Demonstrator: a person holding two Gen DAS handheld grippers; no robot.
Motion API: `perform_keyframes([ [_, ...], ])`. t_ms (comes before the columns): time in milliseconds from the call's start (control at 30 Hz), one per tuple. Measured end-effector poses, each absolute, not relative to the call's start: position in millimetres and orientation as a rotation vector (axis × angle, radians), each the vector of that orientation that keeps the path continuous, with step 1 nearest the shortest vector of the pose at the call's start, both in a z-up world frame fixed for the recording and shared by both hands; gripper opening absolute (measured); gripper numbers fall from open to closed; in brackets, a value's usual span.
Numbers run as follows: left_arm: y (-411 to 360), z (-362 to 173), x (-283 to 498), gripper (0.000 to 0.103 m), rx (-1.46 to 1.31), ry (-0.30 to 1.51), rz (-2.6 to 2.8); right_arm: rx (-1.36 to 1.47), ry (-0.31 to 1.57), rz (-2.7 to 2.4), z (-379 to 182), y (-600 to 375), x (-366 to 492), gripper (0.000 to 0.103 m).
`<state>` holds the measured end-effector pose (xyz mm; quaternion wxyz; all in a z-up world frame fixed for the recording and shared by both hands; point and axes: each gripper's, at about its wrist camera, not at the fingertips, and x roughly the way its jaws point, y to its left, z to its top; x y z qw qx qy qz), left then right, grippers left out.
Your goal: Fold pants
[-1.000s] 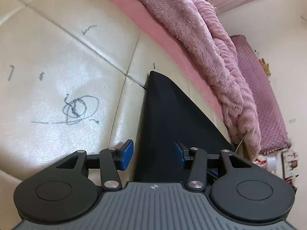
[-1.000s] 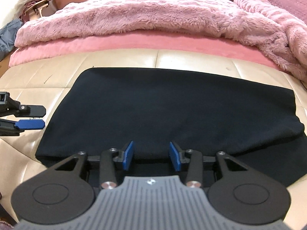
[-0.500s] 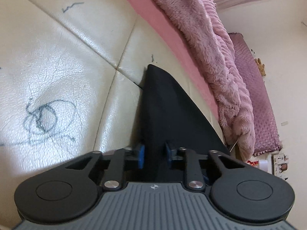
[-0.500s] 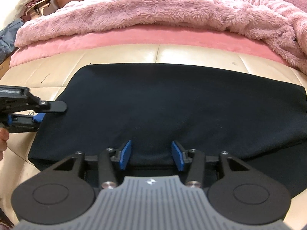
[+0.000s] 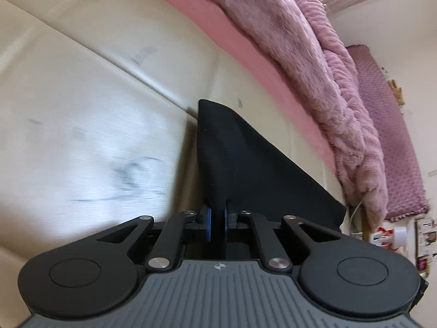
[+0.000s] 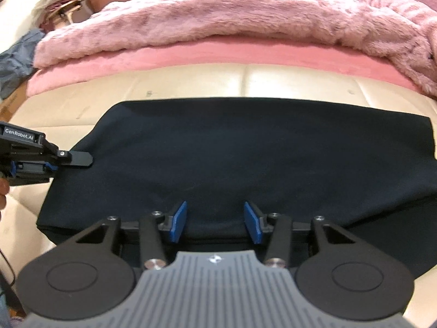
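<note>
Pants [image 6: 245, 150], black, lie folded flat on a cream leather cushion surface [image 6: 191, 84], long axis running left-right in the right wrist view, parallel to the pink bed edge [image 6: 218, 54] behind. Left short edge sits near the cushion's left side; right end runs to the frame edge. A second dark layer pokes out under the right near corner. Fluffy pink blanket [image 6: 232, 13] is piled on the bed beyond, well apart from the pants.

Left tongs [image 5: 217, 222] closing on the pants' left edge: blue pads [image 5: 208, 222] nearly together with a ridge of black cloth pinched between them, cloth lifted into a raised fold that runs away from the tongs toward the far corner [image 5: 203, 104]. Pads press on the fabric. In the right wrist view left tongs [image 6: 54, 166] come in from the left, roughly level with the cloth, upper finger lying over the pants' left edge; a bit of the person's hand [image 6: 2, 191] shows at the frame edge.

Right tongs [image 6: 215, 221] point down at the near long edge, around mid-length. Blue pads stand apart, about half spread, released; the pants' near edge sits between them, but pads are not pressing it. Whether fingertips touch the cloth, cannot tell.

Left view is motion-blurred; ink scribbles [image 5: 131, 172] on the cushion are smeared.
</note>
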<state>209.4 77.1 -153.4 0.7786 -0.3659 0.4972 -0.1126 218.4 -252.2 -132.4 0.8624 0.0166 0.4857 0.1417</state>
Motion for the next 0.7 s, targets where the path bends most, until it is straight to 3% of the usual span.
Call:
perform_keyframes([
  [400, 169.5, -78.5, 168.4, 0.008, -0.703, 1.064, -0.075, 0.004, 1.017, 0.357, -120.9, -229.9, 190.6, 0.043],
  [700, 133.3, -10.8, 177.1, 0.008, -0.695, 0.988, -0.149, 0.051, 1.003, 0.230, -120.6, -279.0, 179.5, 0.043],
])
